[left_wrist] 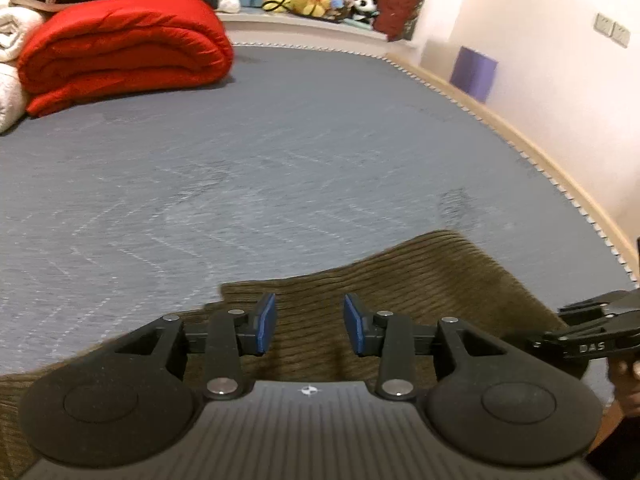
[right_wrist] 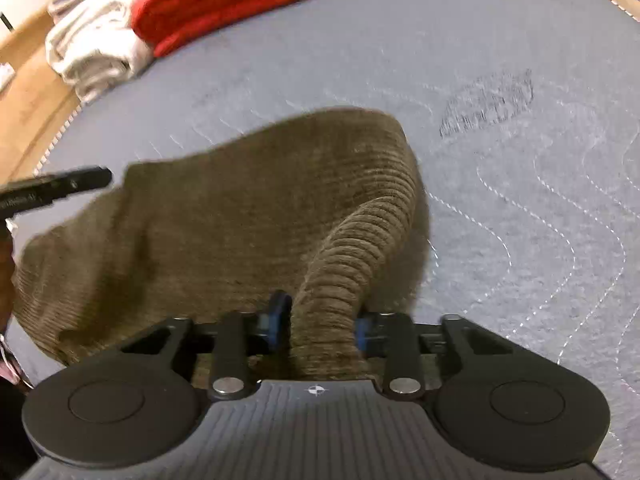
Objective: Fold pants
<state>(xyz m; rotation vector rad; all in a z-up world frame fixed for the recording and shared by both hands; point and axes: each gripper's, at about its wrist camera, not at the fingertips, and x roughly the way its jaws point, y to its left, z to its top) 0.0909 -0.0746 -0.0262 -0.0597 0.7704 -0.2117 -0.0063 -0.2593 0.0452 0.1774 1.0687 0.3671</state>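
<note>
We're mid-fold: olive-brown corduroy pants point(right_wrist: 240, 216) lie bunched at lower centre on the grey quilted mattress point(right_wrist: 500, 40). Right gripper point(right_wrist: 320, 322) pinches a ridge; left gripper point(left_wrist: 309, 326) hovers half-open, empty.

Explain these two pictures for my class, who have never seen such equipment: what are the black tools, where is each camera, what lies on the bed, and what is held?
No robot here: a person holds a two-finger gripper in each hand, with a wide-angle camera on each looking along its fingers. One picture comes from the left gripper, whose blue pads stand apart over the brown corduroy pants, pinching nothing. The other comes from the right gripper, closed on a bunched fold of the pants. They lie on a grey quilted bed. At its far side sit a folded red blanket and white bedding.
</note>
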